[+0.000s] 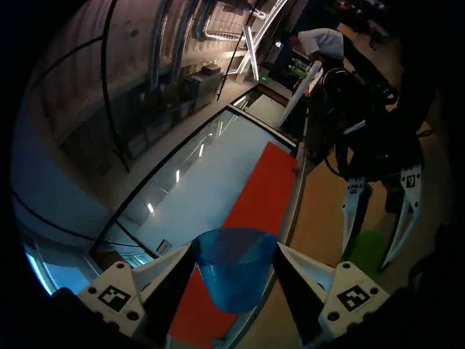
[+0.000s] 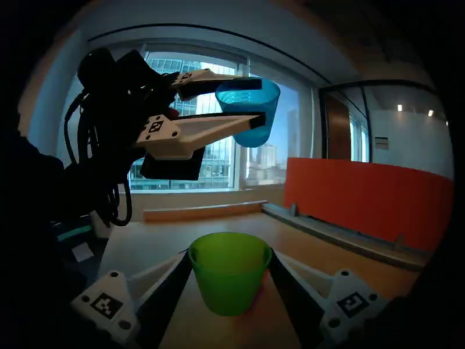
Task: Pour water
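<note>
A translucent blue cup (image 1: 234, 273) sits between the fingers of my left gripper (image 1: 234, 256), which is shut on it. In the right gripper view that same blue cup (image 2: 249, 110) hangs high and nearly upright in the left gripper (image 2: 256, 102), above and slightly behind the green cup. My right gripper (image 2: 230, 259) is shut on the green cup (image 2: 230, 270), low over the wooden table (image 2: 174, 232). From the left gripper view the right gripper (image 1: 381, 232) shows at the right with the green cup (image 1: 367, 250) between its fingers. I cannot tell how much water the blue cup holds.
An orange partition panel (image 2: 372, 198) stands along the table's far right edge behind a metal rail (image 2: 337, 232). Large windows (image 2: 209, 157) run behind the table. Black cables (image 2: 110, 174) hang from the hand holding the left gripper. A person (image 1: 322, 41) bends over in the background.
</note>
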Tool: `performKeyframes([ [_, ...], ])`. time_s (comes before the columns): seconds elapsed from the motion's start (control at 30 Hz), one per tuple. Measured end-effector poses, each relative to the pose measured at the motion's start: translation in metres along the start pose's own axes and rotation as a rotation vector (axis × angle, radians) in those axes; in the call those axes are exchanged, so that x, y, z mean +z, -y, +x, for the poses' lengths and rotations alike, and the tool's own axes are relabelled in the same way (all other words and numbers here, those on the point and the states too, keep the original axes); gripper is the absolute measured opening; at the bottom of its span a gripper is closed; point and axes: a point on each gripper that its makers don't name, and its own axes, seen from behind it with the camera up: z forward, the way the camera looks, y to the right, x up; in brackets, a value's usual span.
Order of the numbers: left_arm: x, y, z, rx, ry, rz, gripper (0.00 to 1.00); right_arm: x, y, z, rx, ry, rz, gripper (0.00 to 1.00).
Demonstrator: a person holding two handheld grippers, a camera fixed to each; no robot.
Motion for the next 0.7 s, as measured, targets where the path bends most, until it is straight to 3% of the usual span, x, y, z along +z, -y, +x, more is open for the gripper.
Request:
performKeyframes([
  [0.7, 0.003, -0.0047, 0.0072, 0.094, -0.001, -0.003, 0.87, -0.0002, -0.0011, 0.0037, -0.009, -0.006, -0.004, 0.92],
])
